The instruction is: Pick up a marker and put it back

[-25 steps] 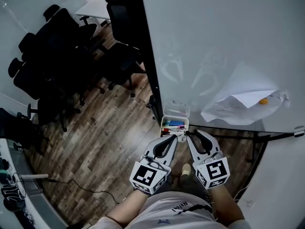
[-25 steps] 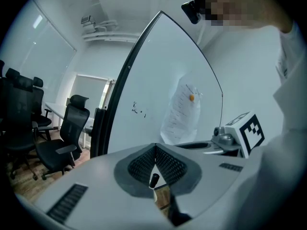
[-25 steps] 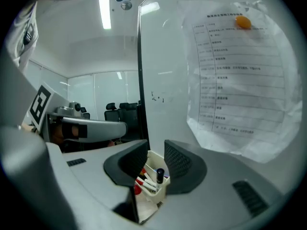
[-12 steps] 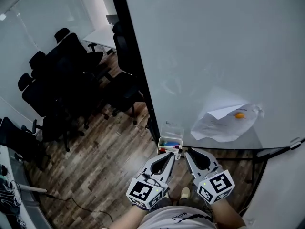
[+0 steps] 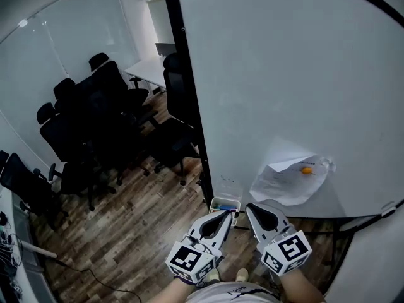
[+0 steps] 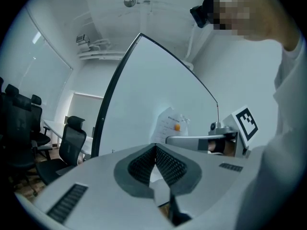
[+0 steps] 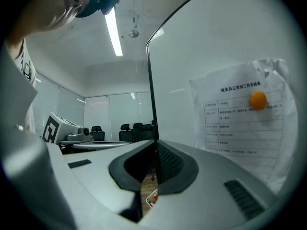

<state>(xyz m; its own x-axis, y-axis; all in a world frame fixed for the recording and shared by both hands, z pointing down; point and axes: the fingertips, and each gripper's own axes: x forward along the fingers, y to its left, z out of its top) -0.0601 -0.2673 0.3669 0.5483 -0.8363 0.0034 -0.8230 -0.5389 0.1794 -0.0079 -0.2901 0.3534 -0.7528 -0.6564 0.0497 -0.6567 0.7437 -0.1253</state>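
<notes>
Beside the whiteboard (image 5: pixel 284 74), left gripper (image 5: pixel 227 214) jaws together, empty, right gripper (image 5: pixel 250 207) jaws closing, nothing between

Tray (image 5: pixel 221 201) partly behind left gripper (image 5: pixel 228 213); its markers (image 5: pixel 226 207) seemingly too small to count

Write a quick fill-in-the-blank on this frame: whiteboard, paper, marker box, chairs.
The paper sheet is held on the whiteboard by a magnet coloured ____.
In the head view, the marker box sits to the ____ of the paper sheet.
The office chairs are all ____.
The left gripper has its tongs ____, with nothing between them.
Missing words: orange; left; black; shut.
</notes>
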